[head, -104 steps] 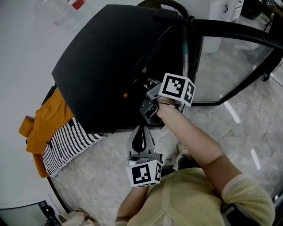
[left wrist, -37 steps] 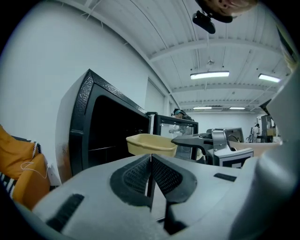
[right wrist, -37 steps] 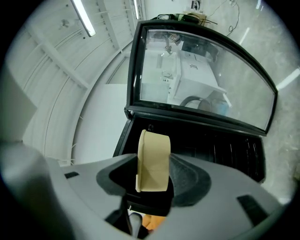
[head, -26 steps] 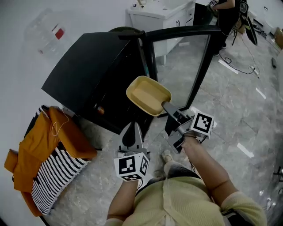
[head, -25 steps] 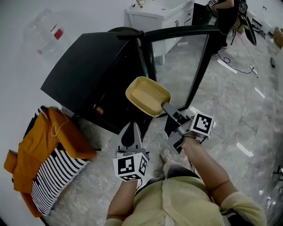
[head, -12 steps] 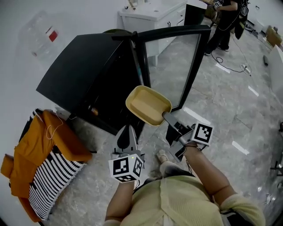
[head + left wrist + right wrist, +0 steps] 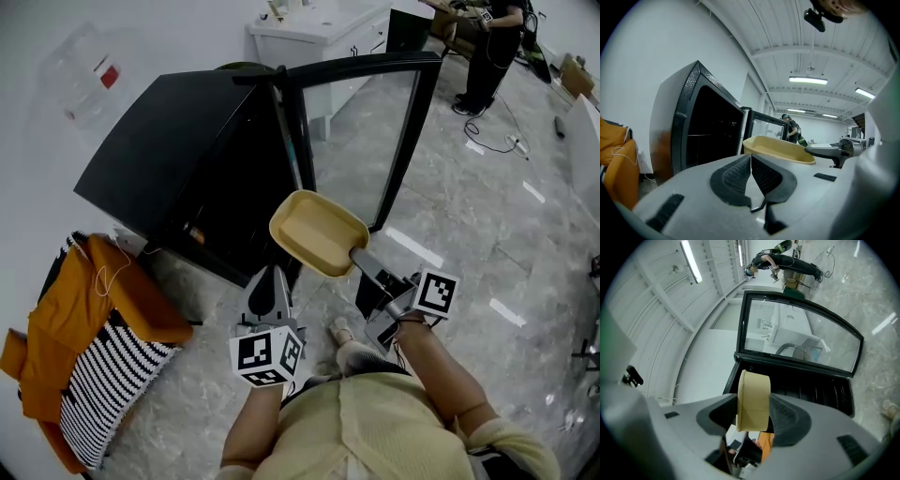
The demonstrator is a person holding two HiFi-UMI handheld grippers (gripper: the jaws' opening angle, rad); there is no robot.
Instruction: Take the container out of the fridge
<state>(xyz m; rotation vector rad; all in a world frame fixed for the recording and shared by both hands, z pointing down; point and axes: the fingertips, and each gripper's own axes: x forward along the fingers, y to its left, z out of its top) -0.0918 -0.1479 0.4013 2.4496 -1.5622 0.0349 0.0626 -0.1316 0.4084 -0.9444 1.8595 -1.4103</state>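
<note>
A shallow yellow container (image 7: 317,232) hangs in the air in front of the open black fridge (image 7: 173,155), outside its dark cavity. My right gripper (image 7: 357,256) is shut on the container's near rim; in the right gripper view the rim (image 7: 753,397) stands edge-on between the pads. My left gripper (image 7: 269,275) hovers lower, just left of the container, with its jaws shut and nothing held. From the left gripper view the container (image 7: 779,149) shows past the touching pads (image 7: 740,173), with the right gripper (image 7: 833,151) behind it.
The fridge's glass door (image 7: 370,127) stands swung wide to the right. An orange cloth (image 7: 103,300) and a striped fabric (image 7: 98,375) lie left of the fridge. A white cabinet (image 7: 319,37) and a person (image 7: 492,42) are at the back. Marble floor (image 7: 487,216) lies to the right.
Four seconds ago the right gripper was inside the fridge. Over the last second the container and right gripper drifted slightly down and right, away from the fridge; the left gripper barely moved.
</note>
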